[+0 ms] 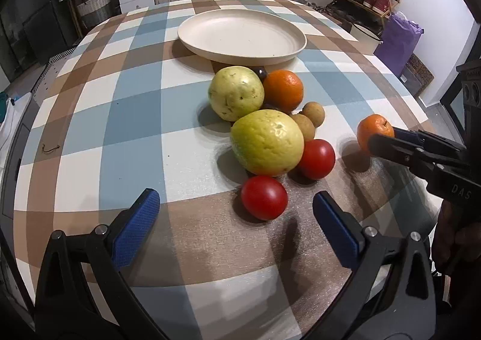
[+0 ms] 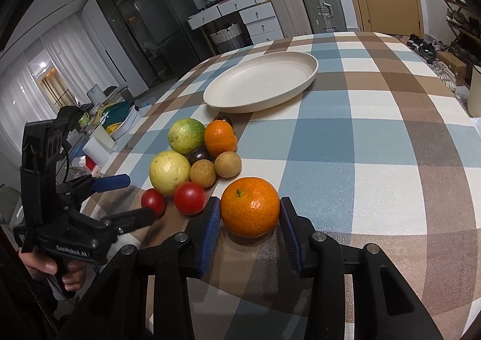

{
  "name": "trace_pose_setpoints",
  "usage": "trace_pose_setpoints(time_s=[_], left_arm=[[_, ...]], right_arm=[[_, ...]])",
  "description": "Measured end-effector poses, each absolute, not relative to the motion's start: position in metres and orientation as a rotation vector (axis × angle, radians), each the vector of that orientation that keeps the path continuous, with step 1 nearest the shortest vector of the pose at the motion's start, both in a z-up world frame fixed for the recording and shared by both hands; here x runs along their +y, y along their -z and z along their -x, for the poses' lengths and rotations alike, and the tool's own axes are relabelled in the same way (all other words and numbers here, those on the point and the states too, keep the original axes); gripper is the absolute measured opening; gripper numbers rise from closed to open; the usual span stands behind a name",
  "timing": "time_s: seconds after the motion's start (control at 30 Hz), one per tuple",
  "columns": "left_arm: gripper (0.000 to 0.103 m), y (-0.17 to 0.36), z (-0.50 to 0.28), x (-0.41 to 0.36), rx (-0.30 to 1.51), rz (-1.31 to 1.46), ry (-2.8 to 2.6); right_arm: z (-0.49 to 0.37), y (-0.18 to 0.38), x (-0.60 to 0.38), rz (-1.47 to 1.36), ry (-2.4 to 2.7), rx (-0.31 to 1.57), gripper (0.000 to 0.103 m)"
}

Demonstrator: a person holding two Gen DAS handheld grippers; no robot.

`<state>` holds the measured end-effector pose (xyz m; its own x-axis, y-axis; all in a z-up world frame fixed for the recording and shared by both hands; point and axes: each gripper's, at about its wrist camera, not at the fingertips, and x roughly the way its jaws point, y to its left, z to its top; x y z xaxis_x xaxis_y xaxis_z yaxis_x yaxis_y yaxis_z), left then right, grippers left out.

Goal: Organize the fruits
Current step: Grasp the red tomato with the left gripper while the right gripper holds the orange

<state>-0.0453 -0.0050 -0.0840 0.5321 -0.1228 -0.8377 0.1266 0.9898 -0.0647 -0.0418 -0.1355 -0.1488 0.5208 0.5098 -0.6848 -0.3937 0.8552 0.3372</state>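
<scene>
Clamping a mandarin (image 2: 250,207) between its blue pads, the right gripper (image 2: 250,231) holds the fruit just above the checked cloth of the desk (image 2: 375,144), a little apart from the rest of the pile. From the left wrist view the same mandarin shows at the right edge, caught in the black fingers of that gripper.

The left gripper (image 1: 237,228) stands wide open with nothing between its pads, angled down toward the nearer tomato (image 1: 264,197), which lies just ahead of the gap. A second tomato (image 1: 316,159) sits just behind it, touching a large yellow-green guava (image 1: 267,143). Another guava (image 1: 236,92) lies farther back, beside an orange (image 1: 283,89). Two small brown longans (image 1: 313,113) rest against the pile's right side, and a dark round fruit (image 1: 260,72) peeks out behind the far guava.

Beyond the fruit, a cream oval plate (image 1: 240,51) sits bare on the desk, close to the pile.
</scene>
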Motion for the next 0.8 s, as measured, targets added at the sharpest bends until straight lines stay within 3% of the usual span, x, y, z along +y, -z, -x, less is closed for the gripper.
trace_pose_setpoints(time_s=[0.23,0.43,0.63,0.77,0.8], left_arm=[[0.099,0.0839,0.0431,-0.0085,0.981,-0.037,0.118],[0.088,0.0842,0.041,-0.0053,0.982,-0.019,0.127],[0.066,0.0837,0.0422,-0.0029,0.973,0.015,0.166],[0.031,0.0864,0.0442,-0.0046,1.002,0.032,0.242],[0.028,0.0876,0.0446,-0.0042,1.009,0.04,0.259]], right_arm=[[0.0421,0.1498,-0.1398,-0.157,-0.54,0.865,0.04],[0.0422,0.1501,-0.1424,-0.174,-0.54,0.866,0.04],[0.0426,0.1495,-0.1432,-0.178,-0.548,0.862,0.04],[0.0424,0.1496,-0.1439,-0.185,-0.556,0.863,0.04],[0.0424,0.1496,-0.1436,-0.184,-0.557,0.863,0.04]])
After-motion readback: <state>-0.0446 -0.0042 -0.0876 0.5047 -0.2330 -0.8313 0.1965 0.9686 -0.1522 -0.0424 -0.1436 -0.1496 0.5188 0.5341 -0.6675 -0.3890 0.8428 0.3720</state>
